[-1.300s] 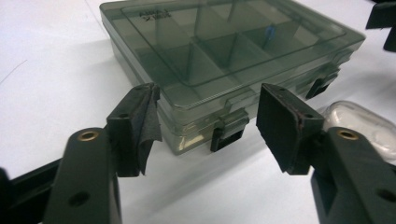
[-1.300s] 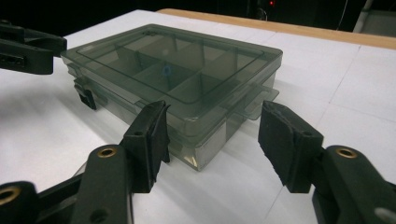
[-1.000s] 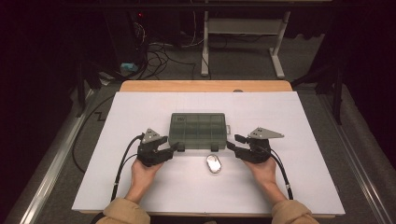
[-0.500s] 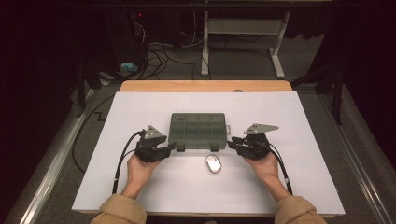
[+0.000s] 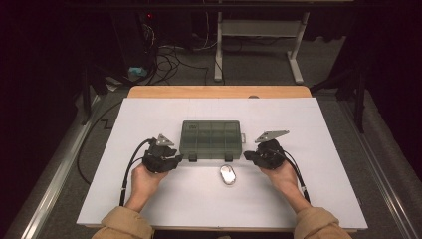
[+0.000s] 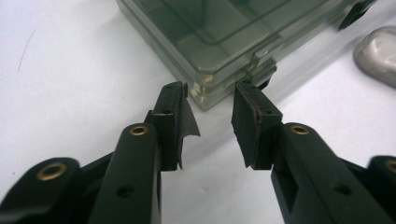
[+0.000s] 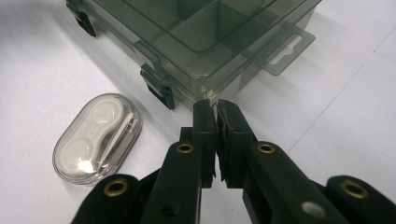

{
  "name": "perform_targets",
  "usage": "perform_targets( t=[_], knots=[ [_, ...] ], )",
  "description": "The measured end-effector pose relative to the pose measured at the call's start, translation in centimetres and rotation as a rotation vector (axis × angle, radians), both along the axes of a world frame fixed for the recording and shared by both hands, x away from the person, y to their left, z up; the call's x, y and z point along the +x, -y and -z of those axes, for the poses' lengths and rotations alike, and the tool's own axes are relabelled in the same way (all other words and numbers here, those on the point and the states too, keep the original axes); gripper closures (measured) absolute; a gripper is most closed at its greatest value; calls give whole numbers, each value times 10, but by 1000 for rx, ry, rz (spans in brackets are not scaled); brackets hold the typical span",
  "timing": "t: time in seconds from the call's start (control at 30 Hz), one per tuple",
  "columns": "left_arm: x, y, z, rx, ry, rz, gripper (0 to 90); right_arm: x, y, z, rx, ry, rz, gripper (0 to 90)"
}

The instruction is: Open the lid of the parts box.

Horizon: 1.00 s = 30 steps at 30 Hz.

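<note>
Change since earlier frames: both hands have drawn slightly back toward the person's side of the table, and the left hand-held gripper has dropped a little nearer the box's front left corner; box and small case lie where they lay.
Table: white sheet covering a wooden table whose bare edge shows at the far side.
Box: smoky green translucent plastic organiser box with divided compartments, lid shut, flat on the sheet at the middle; two dark latches on its near edge, a hang tab on its right end.
Box, left gripper view: near corner of the box lies just ahead of the jaw tips, lid and base edges stacked.
Box, right gripper view: the box shows its dividers through the lid, with one dark latch to the left of the jaws.
Small case: oval clear plastic case with two white round wells, flat on the sheet just in front of the box, between the two hands.
Left hand-held gripper state: jaws apart, nothing between them, tips close to the box corner but not clearly touching.
Right hand-held gripper state: jaws together, pads pressed face to face with nothing held, tips just short of the box's front right corner.
Hands: left hand and right hand each grip a tool from behind, tan sleeves at the bottom edge.
Cables: a black cable loops from the left tool toward the person.
</note>
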<state>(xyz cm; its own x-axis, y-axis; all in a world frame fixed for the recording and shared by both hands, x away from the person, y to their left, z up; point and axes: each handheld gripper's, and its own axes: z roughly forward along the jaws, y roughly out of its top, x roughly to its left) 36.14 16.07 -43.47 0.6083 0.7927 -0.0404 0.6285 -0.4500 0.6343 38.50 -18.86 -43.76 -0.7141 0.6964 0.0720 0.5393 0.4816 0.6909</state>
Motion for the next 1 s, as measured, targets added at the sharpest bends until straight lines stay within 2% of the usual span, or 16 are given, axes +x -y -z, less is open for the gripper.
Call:
perform_targets(
  t=[0.2, 0.37, 0.8, 1.0],
  knots=[
    [3, 2, 2, 16, -25, 1, 685, 3, -5, 0, -27, -11, -13, 871],
    [4, 1, 3, 14, -25, 1, 715, 3, -7, 0, -35, -20, -9, 871],
    [5, 2, 2, 4, -14, 6, 743, 3, -8, -2, -18, -9, -16, 871],
    [7, 5, -7, -3, 10, -2, 711, 2, -7, -8, 11, 11, -11, 869]
  ],
)
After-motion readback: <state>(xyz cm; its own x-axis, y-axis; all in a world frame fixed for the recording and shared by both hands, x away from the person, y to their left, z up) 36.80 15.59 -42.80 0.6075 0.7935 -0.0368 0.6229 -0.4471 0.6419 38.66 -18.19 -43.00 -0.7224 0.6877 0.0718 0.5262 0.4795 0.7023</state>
